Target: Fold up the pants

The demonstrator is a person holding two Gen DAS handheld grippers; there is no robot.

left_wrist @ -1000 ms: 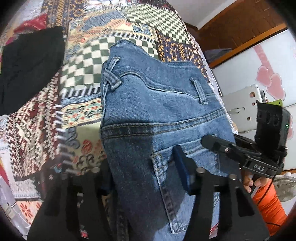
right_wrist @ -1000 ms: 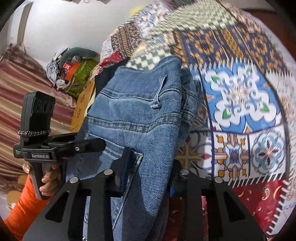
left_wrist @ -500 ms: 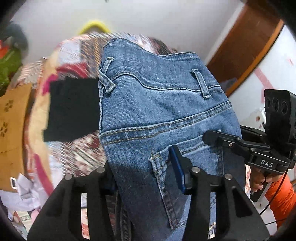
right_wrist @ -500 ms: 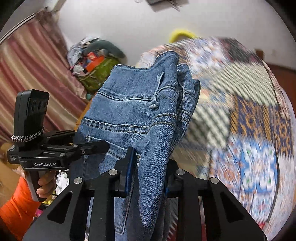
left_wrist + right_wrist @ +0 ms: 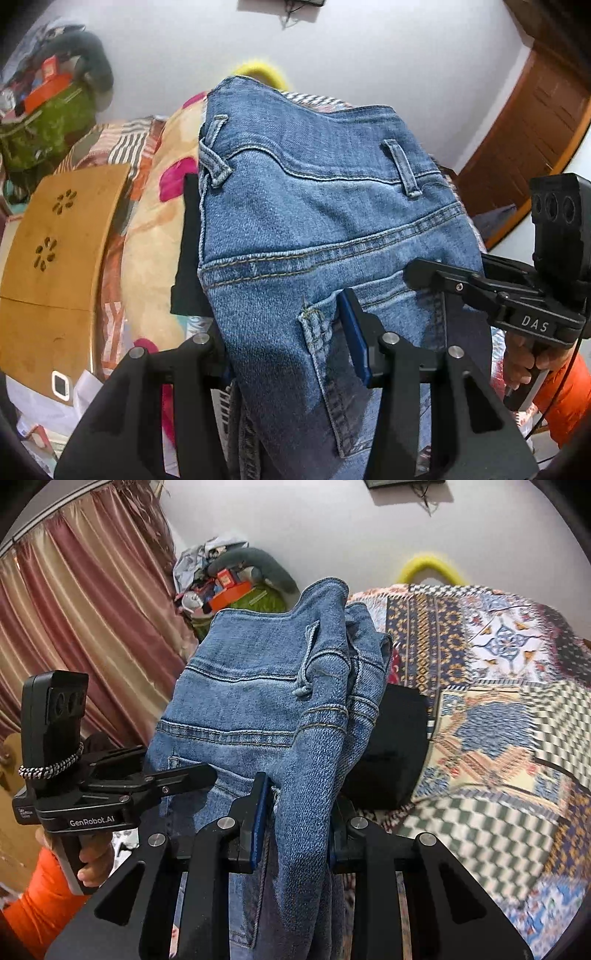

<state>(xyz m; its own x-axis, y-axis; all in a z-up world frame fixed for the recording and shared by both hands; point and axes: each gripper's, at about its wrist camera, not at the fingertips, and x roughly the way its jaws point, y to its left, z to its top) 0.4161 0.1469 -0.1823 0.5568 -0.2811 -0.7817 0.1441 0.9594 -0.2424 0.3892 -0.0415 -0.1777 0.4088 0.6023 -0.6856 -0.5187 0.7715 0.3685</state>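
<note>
Jeans point(image 5: 314, 229), held up waistband-first between my two grippers, hang above the quilt point(image 5: 498, 709). My left gripper point(image 5: 291, 354) clenches one folded side edge by the back pocket; my right gripper point(image 5: 295, 808) clamps the opposite bunched edge (blue pads pressed into denim on both). A black cloth point(image 5: 391, 746) lies on the quilt behind the jeans. An orange sleeve point(image 5: 40, 897) shows beneath the left handle.
</note>
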